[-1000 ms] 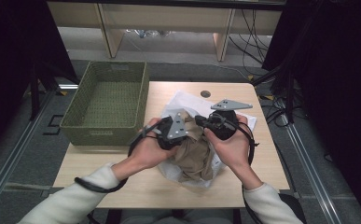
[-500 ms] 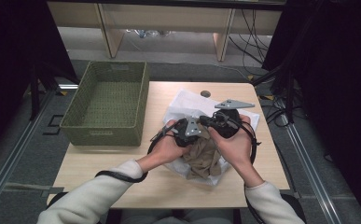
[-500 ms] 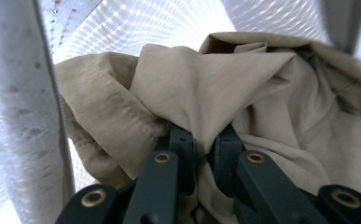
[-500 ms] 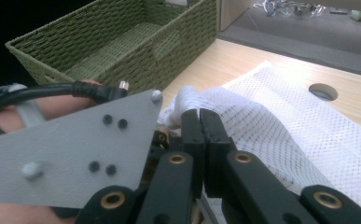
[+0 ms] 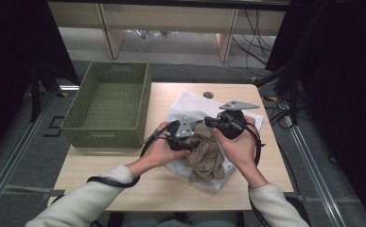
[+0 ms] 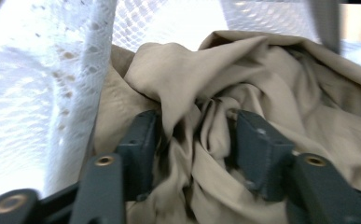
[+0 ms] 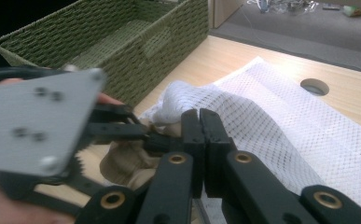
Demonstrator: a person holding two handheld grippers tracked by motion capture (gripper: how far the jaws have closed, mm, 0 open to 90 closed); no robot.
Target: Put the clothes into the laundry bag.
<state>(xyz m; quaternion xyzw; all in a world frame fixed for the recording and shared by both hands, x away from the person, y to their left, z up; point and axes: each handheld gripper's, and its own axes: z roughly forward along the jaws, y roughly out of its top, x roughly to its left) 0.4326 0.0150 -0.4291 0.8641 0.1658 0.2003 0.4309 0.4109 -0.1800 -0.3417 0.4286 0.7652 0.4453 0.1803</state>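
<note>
The left hand-held gripper (image 6: 192, 140) has just spread its jaws over the tan garment (image 5: 206, 158), bunched in the white mesh bag (image 5: 190, 101) at six o'clock on the surface (image 5: 124, 175), probably regrasping; the right hand-held gripper (image 7: 200, 122), jaws pressed together, apparently pinches the mesh.

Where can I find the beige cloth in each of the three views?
High view: the beige cloth lies at centre, between the two hands, on the white mesh bag.
Left gripper view: it lies across the middle and right.
Right gripper view: lower left, behind the jaws.
Shared landmark: the white mesh bag.
</note>
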